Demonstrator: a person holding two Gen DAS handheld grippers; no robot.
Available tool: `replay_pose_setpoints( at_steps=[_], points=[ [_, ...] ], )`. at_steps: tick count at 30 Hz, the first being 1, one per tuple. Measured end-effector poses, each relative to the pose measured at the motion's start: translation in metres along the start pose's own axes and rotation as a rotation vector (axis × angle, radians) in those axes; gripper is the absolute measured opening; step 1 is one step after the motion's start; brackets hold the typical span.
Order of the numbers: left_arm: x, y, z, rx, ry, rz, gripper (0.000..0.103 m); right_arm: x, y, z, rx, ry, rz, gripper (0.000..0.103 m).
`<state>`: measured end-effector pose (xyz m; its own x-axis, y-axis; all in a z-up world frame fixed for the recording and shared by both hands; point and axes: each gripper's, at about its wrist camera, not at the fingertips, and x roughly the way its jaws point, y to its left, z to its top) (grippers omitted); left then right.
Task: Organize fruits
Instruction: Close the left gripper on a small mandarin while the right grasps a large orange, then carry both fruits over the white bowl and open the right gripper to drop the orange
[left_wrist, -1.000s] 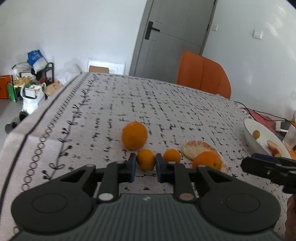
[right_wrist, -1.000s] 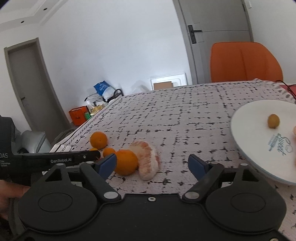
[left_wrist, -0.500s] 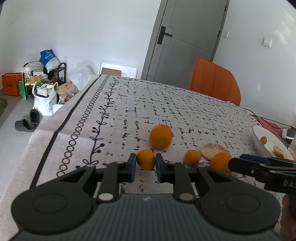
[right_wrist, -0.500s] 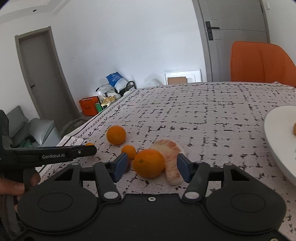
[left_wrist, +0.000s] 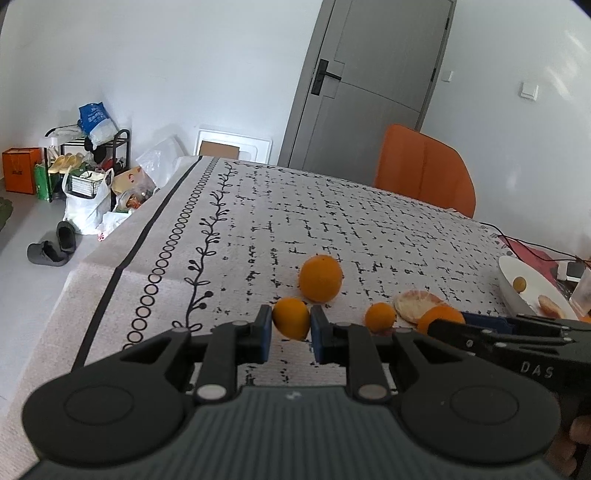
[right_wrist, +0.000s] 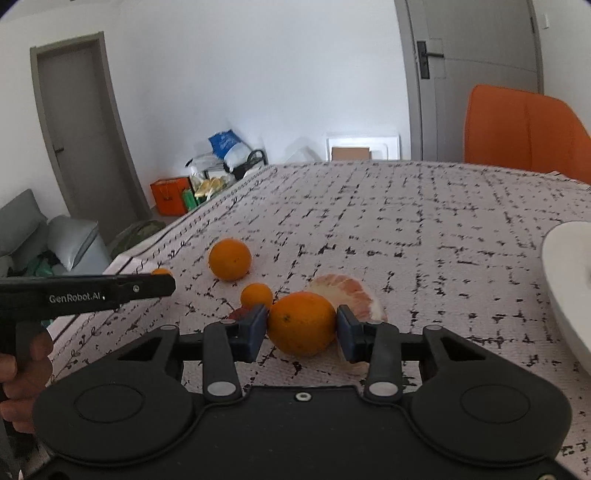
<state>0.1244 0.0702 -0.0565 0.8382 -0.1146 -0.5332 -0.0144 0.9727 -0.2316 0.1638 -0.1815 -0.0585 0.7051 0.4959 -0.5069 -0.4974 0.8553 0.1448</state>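
Observation:
A small orange (left_wrist: 291, 323) sits between the blue pads of my left gripper (left_wrist: 291, 329), which is shut on it. In the right wrist view my right gripper (right_wrist: 301, 328) has its jaws closing on a medium orange (right_wrist: 301, 323), and both pads touch its sides. That orange (left_wrist: 439, 317) also shows in the left wrist view. On the patterned tablecloth (left_wrist: 369, 221) lie a large orange (left_wrist: 320, 278), another small orange (left_wrist: 380, 317) and a peeled citrus fruit (left_wrist: 417, 312). At the far right stands a white plate (left_wrist: 511, 293).
The plate holds a small yellow fruit (left_wrist: 520, 283) and a peeled piece (left_wrist: 550, 306). An orange chair (left_wrist: 424, 170) stands behind the table. The table's left edge (left_wrist: 92, 280) drops to the floor, where bags and slippers lie. Cables and a glass sit beside the plate.
My right gripper came up around the medium orange and its jaws narrowed from wide apart until they touch it. My left gripper, still gripping the small orange, drew back a little from the other fruit.

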Motion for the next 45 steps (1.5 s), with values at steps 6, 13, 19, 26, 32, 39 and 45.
replay_pose_setpoints(
  at_steps=[6,13,19,26,32,39,45],
  points=[
    [-0.002,-0.014,0.001,0.019,-0.01,-0.015,0.02,-0.019,-0.013,0.001,0.031,-0.039,-0.017,0.039],
    [-0.002,-0.032,0.003,0.045,-0.015,-0.028,0.02,-0.035,-0.027,0.002,0.062,-0.078,-0.034,0.039],
    [-0.002,-0.047,0.004,0.065,-0.021,-0.04,0.02,-0.047,-0.039,0.001,0.082,-0.102,-0.051,0.039],
    [0.0,-0.065,0.005,0.089,-0.027,-0.066,0.02,-0.065,-0.058,-0.001,0.111,-0.134,-0.091,0.039],
    [0.005,-0.083,0.006,0.113,-0.027,-0.097,0.02,-0.079,-0.076,-0.003,0.137,-0.158,-0.134,0.039],
    [0.013,-0.1,0.004,0.126,-0.02,-0.128,0.02,-0.092,-0.094,-0.009,0.159,-0.167,-0.184,0.039],
    [0.018,-0.112,0.004,0.142,-0.013,-0.146,0.02,-0.102,-0.109,-0.015,0.184,-0.178,-0.223,0.039]
  ],
)
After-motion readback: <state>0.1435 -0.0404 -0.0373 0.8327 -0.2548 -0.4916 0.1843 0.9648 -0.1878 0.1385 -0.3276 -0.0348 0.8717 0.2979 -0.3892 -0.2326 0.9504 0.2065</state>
